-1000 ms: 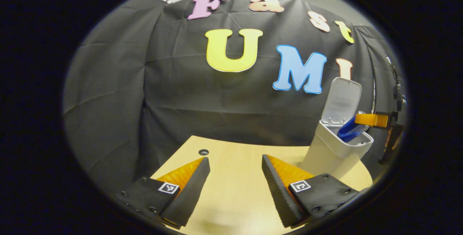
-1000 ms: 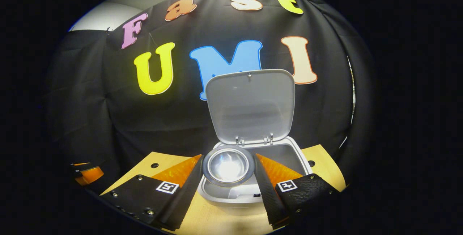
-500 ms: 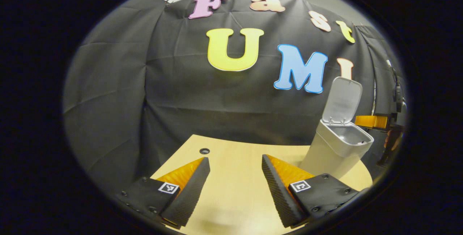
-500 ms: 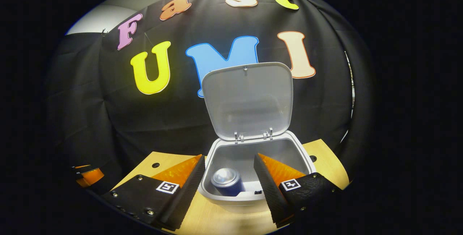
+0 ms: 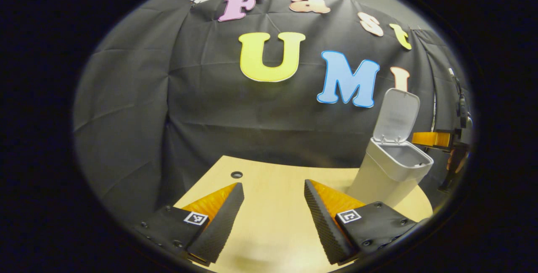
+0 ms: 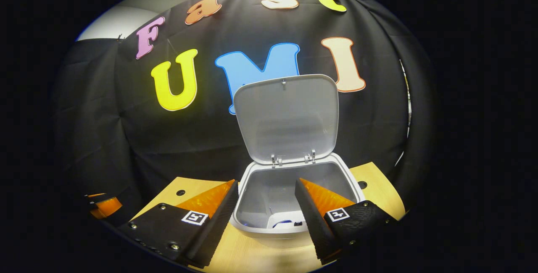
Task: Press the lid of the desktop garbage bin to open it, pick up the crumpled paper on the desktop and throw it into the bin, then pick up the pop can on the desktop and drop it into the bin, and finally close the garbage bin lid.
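Bin (image 5: 388, 168) first, in the left gripper view: it stands on the pale wooden worktop (image 5: 269, 189) at about three o'clock, a tall light-grey plastic box with rounded corners, its flat lid (image 5: 397, 115) tipped up on hinges at the back so the mouth is free. The left gripper (image 5: 273, 218) hovers low over the bare wood at six o'clock, jaws spread wide with nothing between them, ribbed pads facing each other; it looks parked clear of the bin. Just past the bin, at three o'clock, a part of the other gripper (image 5: 433, 139) reaches towards the rim.

In the right gripper view the bin (image 6: 294, 206) sits at six o'clock, right ahead, with the lid (image 6: 286, 117) standing upright behind its mouth. The right gripper (image 6: 265, 214) is poised above the front rim, jaws released and empty, which suits a drop just made. Deep inside, white paper (image 6: 290, 218) and a sliver of blue, probably the can (image 6: 279, 224), lie on the bottom. Closing the smooth lid appears to be what remains.
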A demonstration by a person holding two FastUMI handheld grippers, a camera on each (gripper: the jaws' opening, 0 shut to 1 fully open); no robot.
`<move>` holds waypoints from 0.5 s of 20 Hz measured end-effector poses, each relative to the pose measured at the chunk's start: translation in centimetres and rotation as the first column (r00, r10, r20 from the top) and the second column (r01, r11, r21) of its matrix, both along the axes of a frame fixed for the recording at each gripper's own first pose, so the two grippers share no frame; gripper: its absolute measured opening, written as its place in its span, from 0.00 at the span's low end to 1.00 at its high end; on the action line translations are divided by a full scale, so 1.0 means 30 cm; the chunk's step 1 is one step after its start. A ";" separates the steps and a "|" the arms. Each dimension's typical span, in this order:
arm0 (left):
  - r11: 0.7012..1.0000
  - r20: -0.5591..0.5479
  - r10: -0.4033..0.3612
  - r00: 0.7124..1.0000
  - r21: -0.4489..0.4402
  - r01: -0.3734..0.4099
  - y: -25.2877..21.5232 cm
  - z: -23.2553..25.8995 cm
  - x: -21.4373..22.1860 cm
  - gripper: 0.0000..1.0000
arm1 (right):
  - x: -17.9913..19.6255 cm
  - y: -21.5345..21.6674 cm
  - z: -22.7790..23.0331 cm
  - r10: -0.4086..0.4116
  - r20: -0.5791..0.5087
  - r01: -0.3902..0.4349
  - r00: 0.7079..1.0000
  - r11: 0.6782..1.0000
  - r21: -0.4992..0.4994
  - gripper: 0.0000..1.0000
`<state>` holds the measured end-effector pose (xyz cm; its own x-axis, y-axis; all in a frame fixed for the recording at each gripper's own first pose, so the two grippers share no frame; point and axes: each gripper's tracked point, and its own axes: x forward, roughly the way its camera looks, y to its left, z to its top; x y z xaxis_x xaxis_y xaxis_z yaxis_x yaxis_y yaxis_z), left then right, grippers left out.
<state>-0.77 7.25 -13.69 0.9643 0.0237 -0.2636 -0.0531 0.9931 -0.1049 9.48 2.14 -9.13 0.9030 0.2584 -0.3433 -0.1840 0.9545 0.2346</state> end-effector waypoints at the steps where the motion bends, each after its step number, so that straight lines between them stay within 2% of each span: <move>1: 1.000 -0.002 -0.003 1.000 -0.001 0.003 -0.002 -0.001 -0.001 0.90 | 0.005 0.000 0.010 0.002 0.006 -0.002 1.000 1.000 -0.007 0.87; 2: 1.000 -0.003 -0.004 1.000 0.000 0.004 -0.001 -0.001 -0.001 1.00 | 0.015 -0.004 0.027 0.000 0.016 0.000 1.000 1.000 -0.010 0.87; 10: 1.000 -0.027 -0.010 1.000 -0.013 0.009 -0.010 -0.038 -0.014 1.00 | 0.114 -0.014 0.184 -0.011 0.130 0.014 0.992 1.000 -0.024 0.87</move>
